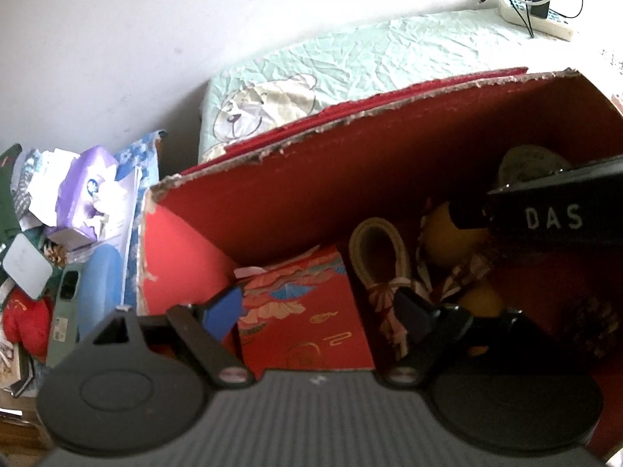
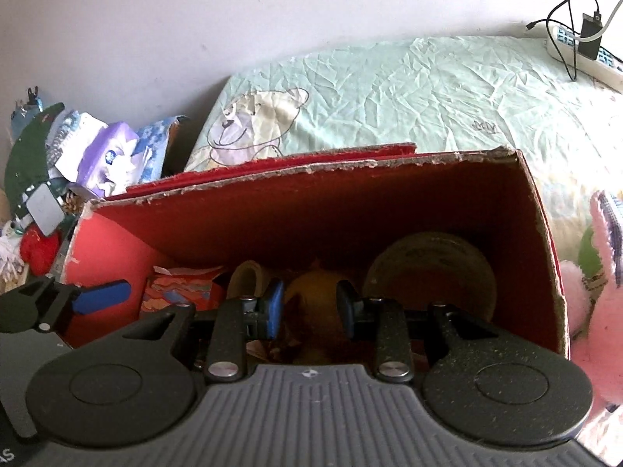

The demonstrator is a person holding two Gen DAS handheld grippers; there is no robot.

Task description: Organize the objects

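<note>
An open red cardboard box [image 1: 272, 202] [image 2: 117, 241] stands on the bed. Inside lie a red patterned packet [image 1: 307, 311] [image 2: 179, 288], a looped white strap [image 1: 379, 249] [image 2: 243, 276], a yellow toy [image 1: 447, 233] [image 2: 311, 295] wrapped in patterned cloth, and a round beige roll [image 2: 432, 272]. My left gripper [image 1: 317, 311] reaches into the box, and its jaws stand wide on either side of the packet without pressing it. One blue left finger [image 2: 101, 295] shows in the right wrist view. My right gripper [image 2: 309, 307] is shut on the yellow toy, and its black body [image 1: 553, 214] shows above the toy.
The box's torn far rim [image 2: 311, 165] backs onto a mint bed sheet [image 2: 428, 89] with a bear print. A pile of boxes and packets [image 1: 89, 202] crowds the left. A pink plush toy [image 2: 599, 272] sits to the right of the box. A power strip with a charger [image 2: 584, 46] lies far right.
</note>
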